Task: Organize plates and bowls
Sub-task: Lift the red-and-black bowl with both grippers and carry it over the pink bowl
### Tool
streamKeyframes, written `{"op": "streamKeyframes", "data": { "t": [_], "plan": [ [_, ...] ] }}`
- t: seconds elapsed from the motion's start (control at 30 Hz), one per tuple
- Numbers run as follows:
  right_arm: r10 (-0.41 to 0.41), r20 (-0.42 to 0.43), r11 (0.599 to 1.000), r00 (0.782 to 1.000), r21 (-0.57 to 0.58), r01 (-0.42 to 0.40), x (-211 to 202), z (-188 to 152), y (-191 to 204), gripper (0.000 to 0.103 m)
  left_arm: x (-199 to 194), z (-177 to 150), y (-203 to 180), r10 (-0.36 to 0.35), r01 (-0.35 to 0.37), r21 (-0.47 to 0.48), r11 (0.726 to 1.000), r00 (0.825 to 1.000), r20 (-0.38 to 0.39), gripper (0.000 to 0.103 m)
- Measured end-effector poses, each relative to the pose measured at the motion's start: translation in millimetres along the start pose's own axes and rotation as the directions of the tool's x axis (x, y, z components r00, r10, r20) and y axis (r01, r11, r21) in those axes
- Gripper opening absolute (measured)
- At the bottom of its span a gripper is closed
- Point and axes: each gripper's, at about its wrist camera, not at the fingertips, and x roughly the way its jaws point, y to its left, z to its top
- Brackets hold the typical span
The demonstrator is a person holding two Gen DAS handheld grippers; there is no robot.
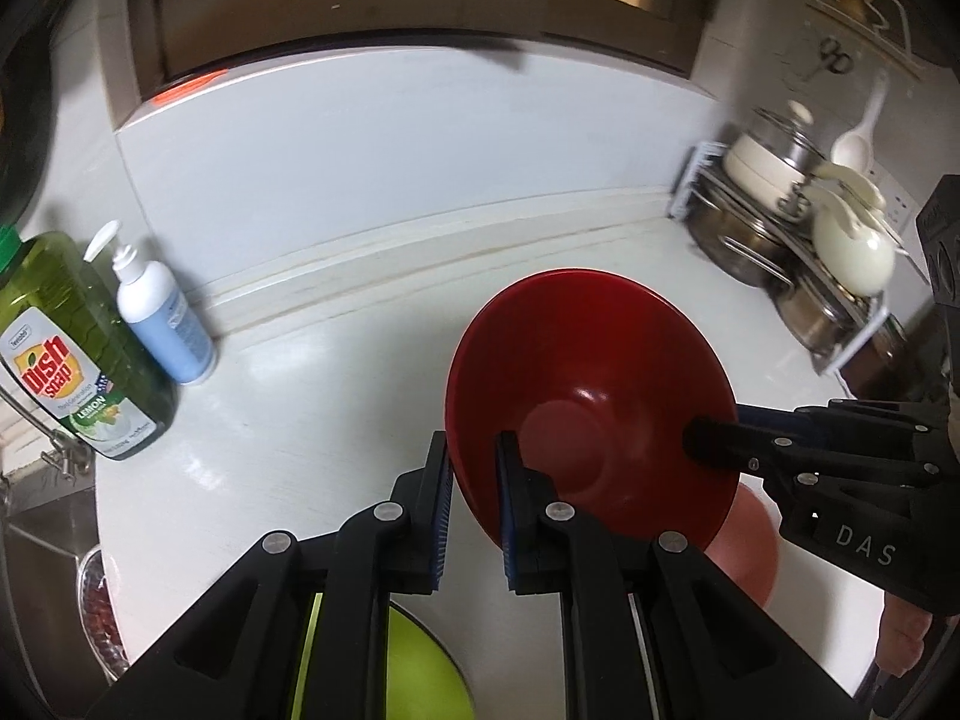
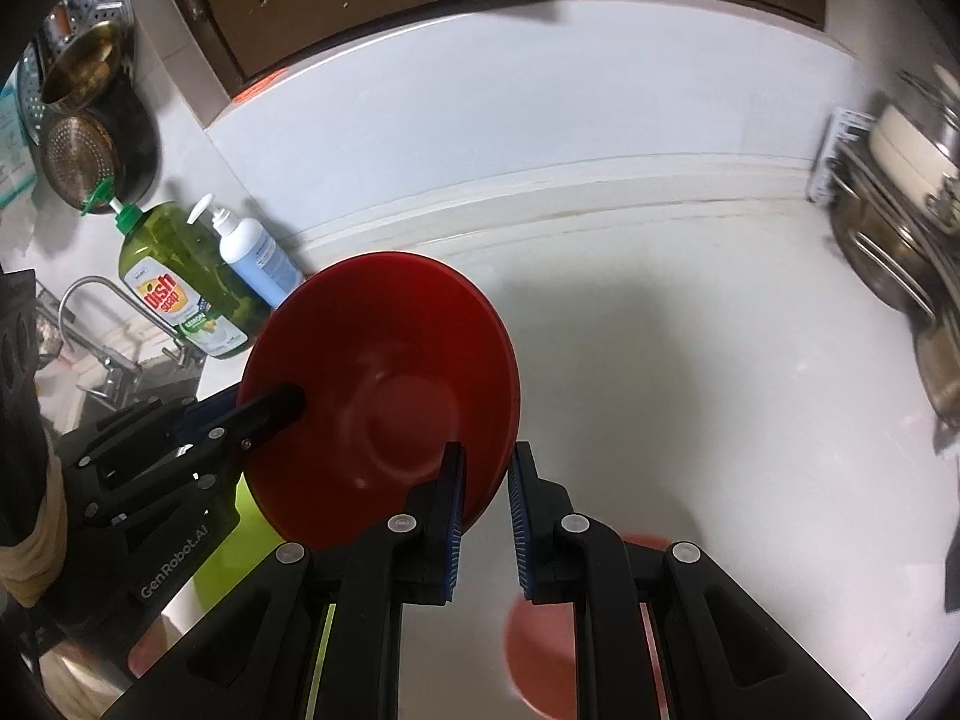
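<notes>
Red bowl (image 1: pixel 591 396) held up off the white counter (image 1: pixel 336 396), tilted on edge with its hollow facing the cameras, pinched from two sides. Left gripper (image 1: pixel 474 498) closed down on the bowl's near-left rim, one blue pad inside the wall, the other outside. Right gripper (image 2: pixel 486 504) at the opposite rim, narrowly parted: inner finger (image 2: pixel 447 480) against the inside of the bowl, outer finger standing just clear of the rim, so cannot tell whether truly clamped. In the left view, one black finger of the right gripper reaching across into the bowl's interior.

Below, near the front edge of the counter: green plate (image 1: pixel 420 660) under the left gripper, pink bowl (image 2: pixel 540 642) blurred under the right.

At the back left corner, by the sink and tap (image 2: pixel 102 312): green dish soap bottle (image 1: pixel 78 354) and white pump bottle (image 1: pixel 162 318), side by side, upright. At the back right corner: rack of steel pots and cream pans (image 1: pixel 798 240), white ladle hung above.
</notes>
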Motion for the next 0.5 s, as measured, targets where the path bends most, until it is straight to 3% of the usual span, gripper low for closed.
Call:
{"op": "streamKeyframes", "data": {
  "t": [0.5],
  "plan": [
    [-0.049, -0.014, 0.997, 0.999, 0.063, 0.050, -37, -55, -54, 0.016, -12, -25, -71, -0.084, 0.085, 0.092, 0.992, 0.996, -0.023, 0.015]
  ]
}}
